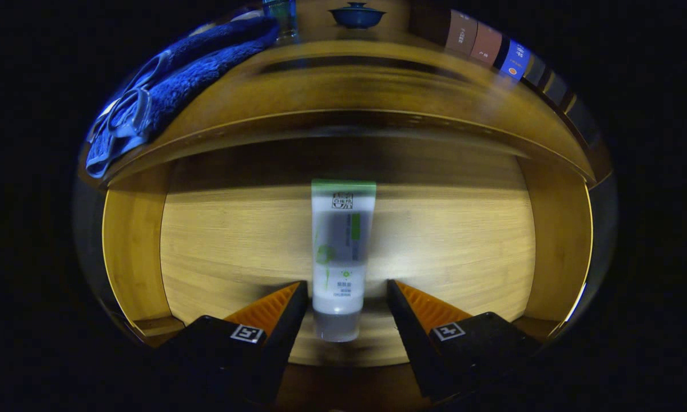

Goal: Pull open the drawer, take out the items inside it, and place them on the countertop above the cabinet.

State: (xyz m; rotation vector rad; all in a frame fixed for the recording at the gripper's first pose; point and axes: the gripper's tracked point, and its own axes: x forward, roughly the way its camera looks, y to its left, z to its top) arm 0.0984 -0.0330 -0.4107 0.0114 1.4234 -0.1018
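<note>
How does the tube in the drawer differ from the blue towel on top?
The tube is a pale, smooth plastic thing lying straight in the open drawer, cap end between the open tongs. The blue towel is dark, fluffy, rumpled, lying on the countertop.

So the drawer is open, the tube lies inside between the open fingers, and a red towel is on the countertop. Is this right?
Nearly. The gripper view shows the towel on the countertop is blue, not red. The rest holds: the drawer is open and the tube lies between the open gripper fingers.

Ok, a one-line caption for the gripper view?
Open claw straddling the cap end of a white, green-topped plastic tube lying in the open wooden drawer.
</note>
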